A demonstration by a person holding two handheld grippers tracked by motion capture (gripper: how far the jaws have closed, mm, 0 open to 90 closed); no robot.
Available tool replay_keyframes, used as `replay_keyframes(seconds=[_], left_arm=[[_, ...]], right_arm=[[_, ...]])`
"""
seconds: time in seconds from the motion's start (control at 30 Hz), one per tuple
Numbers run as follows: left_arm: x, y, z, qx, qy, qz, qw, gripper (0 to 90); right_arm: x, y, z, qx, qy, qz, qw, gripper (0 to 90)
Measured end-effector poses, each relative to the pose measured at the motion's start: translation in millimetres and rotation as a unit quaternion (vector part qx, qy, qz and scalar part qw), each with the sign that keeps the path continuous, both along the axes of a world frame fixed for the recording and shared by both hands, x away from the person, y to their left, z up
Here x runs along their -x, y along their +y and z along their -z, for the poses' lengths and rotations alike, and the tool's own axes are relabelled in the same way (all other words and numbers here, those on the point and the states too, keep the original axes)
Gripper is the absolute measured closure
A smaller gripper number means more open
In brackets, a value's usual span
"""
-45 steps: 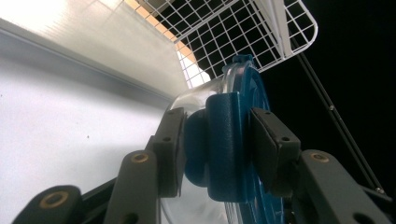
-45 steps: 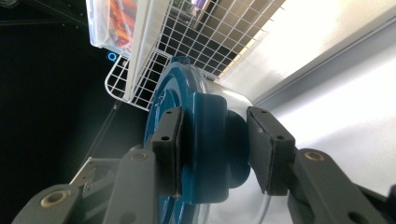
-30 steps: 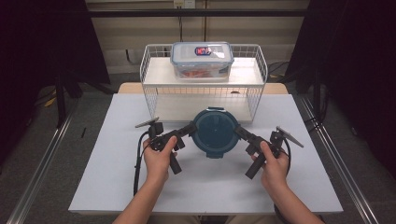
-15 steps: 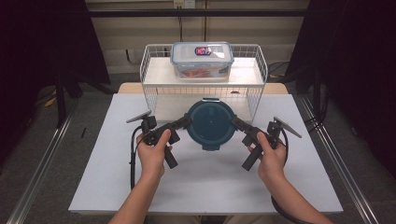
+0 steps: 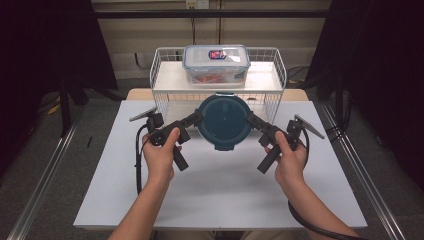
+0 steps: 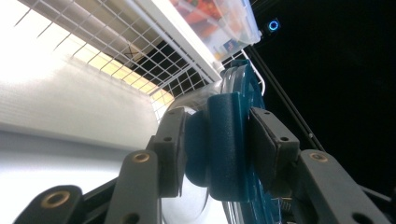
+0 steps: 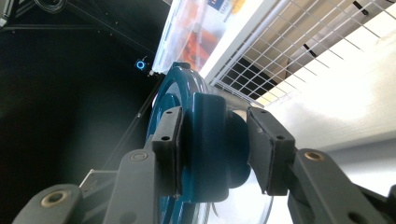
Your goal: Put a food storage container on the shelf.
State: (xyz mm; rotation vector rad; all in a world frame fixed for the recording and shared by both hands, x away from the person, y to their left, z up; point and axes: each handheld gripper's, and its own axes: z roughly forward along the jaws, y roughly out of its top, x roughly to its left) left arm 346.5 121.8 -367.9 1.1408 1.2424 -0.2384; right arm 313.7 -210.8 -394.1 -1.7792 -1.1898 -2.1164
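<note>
So the round teal-lidded container [image 5: 223, 121] is up off the white tabletop [image 5: 220, 195], held right in front of the white wire basket [image 5: 162, 75]. The left gripper [image 5: 194, 120] has its fingers [image 6: 170, 149] clamped on the lid's side latch, and the right gripper [image 5: 252, 121] does the same on the opposite latch. Behind it, a clear rectangular box [image 5: 216, 64] with a blue-rimmed lid sits in the basket; its label is too small to read. Dark curtains hang on both sides.
</note>
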Motion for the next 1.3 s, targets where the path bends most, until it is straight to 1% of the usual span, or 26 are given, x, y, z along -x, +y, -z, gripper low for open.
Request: replay_keyframes(seconds=[0.07,0.1,0.17,0.2,0.23,0.27,0.33,0.4,0.43,0.47,0.57,0.6,0.63,0.67,0.7,0.73,0.8,0.87,0.9,0.97,1.0,1.03,1.07,1.1,1.3], left_arm=[[-1.0,0.0,-3.9,0.001,-0.002,-0.003,1.0,58.1],[-1.5,1.0,-5.5,-0.001,-0.006,0.001,1.0,58.1],[-2.8,0.9,-10.4,0.001,-0.006,-0.002,1.0,58.1],[-3.3,0.9,-12.3,0.001,-0.01,-0.003,0.9999,58.1],[-3.9,0.5,-14.2,0.003,-0.009,-0.006,0.9999,58.1],[-4.6,0.8,-16.5,0.001,-0.012,-0.006,0.9999,58.1],[-5.8,1.0,-20.2,-0.001,-0.012,-0.005,0.9999,58.1],[-6.4,0.4,-23.5,0.004,-0.015,-0.009,0.9998,58.1],[-6.8,0.5,-25.5,-0.002,-0.015,-0.012,0.9998,58.1],[-7.1,0.5,-26.9,0.005,-0.017,-0.011,0.9998,58.1],[-7.9,0.3,-30.5,0.005,-0.021,-0.015,0.9997,58.1],[-8.7,-0.1,-32.3,0.009,-0.022,-0.017,0.9996,58.1],[-9.0,0.1,-33.7,0.006,-0.023,-0.016,0.9996,58.1],[-9.5,0.0,-35.4,0.007,-0.026,-0.018,0.9995,58.1],[-10.0,1.1,-36.5,0.003,-0.03,-0.012,0.9995,58.1],[-10.2,0.1,-38.6,0.01,-0.027,-0.017,0.9994,58.1],[-11.5,0.7,-41.7,0.007,-0.037,-0.016,0.9992,58.1],[-12.5,0.9,-44.8,0.007,-0.036,-0.018,0.9991,58.1],[-13.0,0.8,-45.9,0.009,-0.036,-0.02,0.9991,58.1],[-14.5,0.8,-48.4,0.015,-0.034,-0.023,0.999,58.1],[-15.3,2.1,-48.9,0.012,-0.038,-0.018,0.999,58.1],[-15.7,1.8,-50.0,0.014,-0.037,-0.021,0.999,58.1],[-16.6,0.8,-51.8,0.021,-0.036,-0.027,0.9988,58.1],[-17.3,2.0,-52.0,0.015,-0.04,-0.021,0.9989,58.1],[-21.9,1.2,-61.2,0.02,-0.048,-0.025,0.9983,58.1]], right_arm=[[-2.1,0.6,-3.1,0.001,-0.005,0.003,1.0,58.6],[-2.5,0.6,-5.3,0.001,-0.006,0.001,1.0,58.7],[-4.2,1.3,-9.0,0.001,-0.008,0.003,1.0,58.7],[-5.0,1.9,-11.2,-0.002,-0.012,0.004,0.9999,58.6],[-5.5,1.8,-12.8,0.0,-0.01,0.002,0.9999,58.7],[-6.2,2.3,-14.2,-0.004,-0.012,0.005,0.9999,58.7],[-7.6,2.6,-17.9,-0.005,-0.014,0.004,0.9999,58.7],[-8.8,2.8,-20.9,-0.004,-0.018,0.005,0.9998,58.7],[-9.4,3.0,-22.7,-0.005,-0.019,0.006,0.9998,58.7],[-10.2,3.4,-24.9,-0.006,-0.022,0.007,0.9997,58.7],[-11.8,3.9,-30.5,-0.006,-0.022,0.007,0.9997,58.7],[-12.1,3.8,-31.7,-0.006,-0.021,0.006,0.9997,58.7],[-13.2,4.0,-33.1,-0.005,-0.026,0.008,0.9996,58.7],[-13.4,3.9,-34.3,-0.005,-0.026,0.007,0.9996,58.7],[-14.0,4.4,-36.3,-0.009,-0.026,0.009,0.9996,58.7],[-14.6,4.6,-37.5,-0.008,-0.029,0.01,0.9995,58.8],[-15.7,5.4,-40.4,-0.013,-0.032,0.011,0.9993,58.8],[-17.4,5.8,-42.6,-0.014,-0.032,0.01,0.9993,58.8],[-18.4,6.2,-43.8,-0.013,-0.036,0.011,0.9992,58.8],[-20.0,6.8,-46.9,-0.013,-0.035,0.01,0.9992,58.8],[-20.7,7.4,-48.1,-0.014,-0.037,0.013,0.9991,58.8],[-21.8,7.8,-50.2,-0.013,-0.04,0.013,0.999,58.8],[-22.5,8.0,-51.2,-0.011,-0.041,0.014,0.999,58.8],[-23.4,8.6,-53.1,-0.011,-0.043,0.017,0.9989,58.9],[-27.8,10.0,-60.8,-0.017,-0.05,0.022,0.9983,58.9]])
